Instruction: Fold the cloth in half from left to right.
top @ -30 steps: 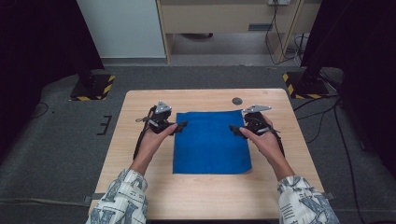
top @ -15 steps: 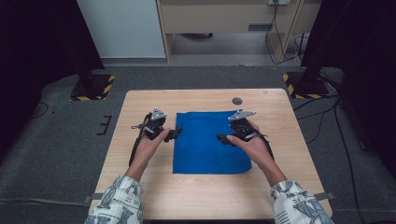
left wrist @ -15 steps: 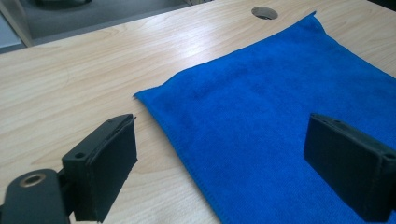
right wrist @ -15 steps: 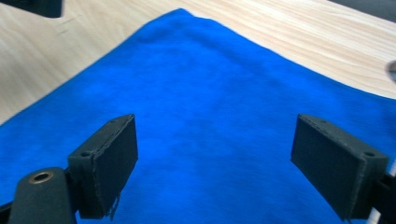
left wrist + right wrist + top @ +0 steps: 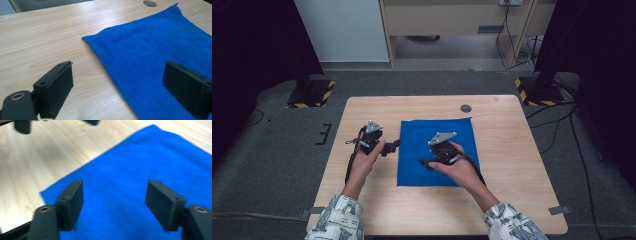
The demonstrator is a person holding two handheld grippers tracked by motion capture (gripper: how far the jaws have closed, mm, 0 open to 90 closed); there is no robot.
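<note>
both grippers drawn nearer, left gripper (image 5: 393,146) and right gripper (image 5: 426,162) agape over blue cloth (image 5: 422,134); approach step, next likely pinching an edge.

Colour key: cloth (image 5: 437,150), solid bright blue; table (image 5: 362,107), pale wood grain, with a dark round hole (image 5: 466,108) near its far edge; gripper jaws, matte black; sleeves (image 5: 339,220), white with a dark printed pattern; floor (image 5: 272,150), grey; stand bases (image 5: 312,94), yellow-black striped.
</note>
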